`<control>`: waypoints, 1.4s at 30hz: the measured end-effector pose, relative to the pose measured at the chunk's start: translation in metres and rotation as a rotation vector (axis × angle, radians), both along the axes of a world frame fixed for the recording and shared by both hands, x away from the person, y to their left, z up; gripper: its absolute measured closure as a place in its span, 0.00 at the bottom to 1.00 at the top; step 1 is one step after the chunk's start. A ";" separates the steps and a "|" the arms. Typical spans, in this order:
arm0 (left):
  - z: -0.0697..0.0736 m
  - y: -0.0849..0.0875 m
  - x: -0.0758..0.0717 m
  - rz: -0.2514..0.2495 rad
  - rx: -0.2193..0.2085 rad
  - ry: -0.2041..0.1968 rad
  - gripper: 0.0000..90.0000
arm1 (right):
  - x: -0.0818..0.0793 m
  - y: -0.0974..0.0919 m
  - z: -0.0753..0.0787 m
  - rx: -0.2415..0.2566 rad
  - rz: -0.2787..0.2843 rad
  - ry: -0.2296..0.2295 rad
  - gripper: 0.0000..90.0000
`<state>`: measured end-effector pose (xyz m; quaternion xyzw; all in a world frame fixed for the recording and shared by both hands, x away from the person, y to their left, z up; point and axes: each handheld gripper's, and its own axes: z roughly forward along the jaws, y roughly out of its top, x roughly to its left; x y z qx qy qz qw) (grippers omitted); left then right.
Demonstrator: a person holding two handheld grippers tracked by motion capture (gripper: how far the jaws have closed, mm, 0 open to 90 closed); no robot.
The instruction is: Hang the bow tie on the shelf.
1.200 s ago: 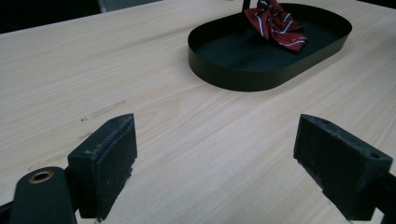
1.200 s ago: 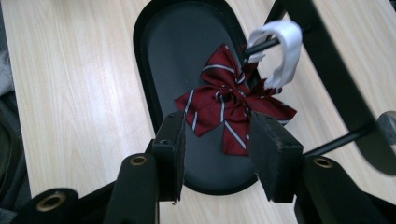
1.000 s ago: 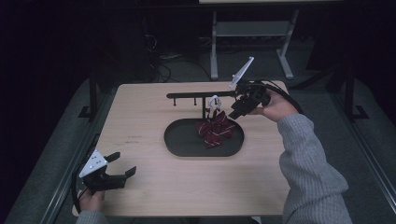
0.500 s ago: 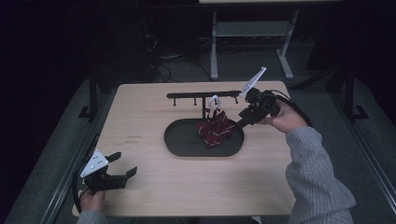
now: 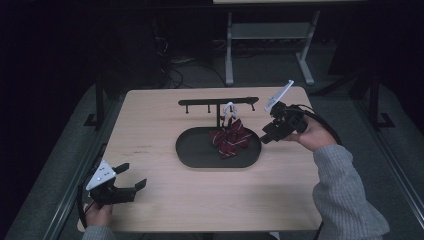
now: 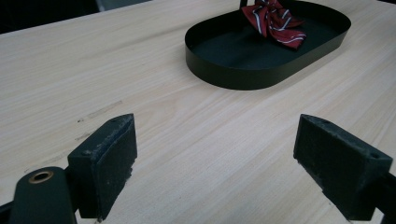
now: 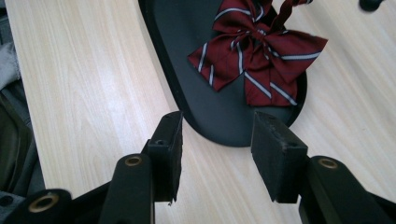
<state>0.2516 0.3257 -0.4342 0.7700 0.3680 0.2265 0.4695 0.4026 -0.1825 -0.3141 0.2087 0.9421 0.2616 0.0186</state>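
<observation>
A dark red bow tie with white stripes [image 5: 231, 138] [image 7: 257, 51] [image 6: 274, 18] lies in the right half of a black oval tray [image 5: 192, 160] [image 7: 187, 98] [image 6: 224, 74]. Its strap rises toward a white clip [image 5: 230, 107] on the black rack [image 5: 210, 102] behind the tray. My right gripper [image 5: 263, 137] [image 7: 217, 119] hovers at the tray's right end. It is open and empty, its jaws pointing at the tray rim just short of the bow. My left gripper [image 5: 132, 177] [image 6: 215, 126] rests open and empty at the table's front left corner.
The light wooden table [image 5: 300, 190] has bare room in front of and left of the tray. A grey-sleeved forearm [image 5: 345, 200] crosses the right front. A metal frame [image 5: 265, 35] stands on the dark floor behind the table.
My right gripper has drawn back from the rack and bow, moving right and lower to the tray's right end. The left gripper has stayed put.
</observation>
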 end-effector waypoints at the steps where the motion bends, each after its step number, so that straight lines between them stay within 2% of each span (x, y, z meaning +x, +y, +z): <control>1: 0.000 0.000 0.000 0.000 -0.001 0.002 0.15 | -0.002 -0.001 -0.002 -0.002 0.002 0.000 0.59; 21: -0.001 0.000 0.000 0.005 0.001 0.006 0.15 | -0.020 -0.019 -0.018 0.011 -0.028 0.019 0.58; 42: -0.003 -0.004 0.000 -0.002 0.012 0.017 0.15 | -0.042 -0.040 -0.043 0.035 -0.064 0.040 0.57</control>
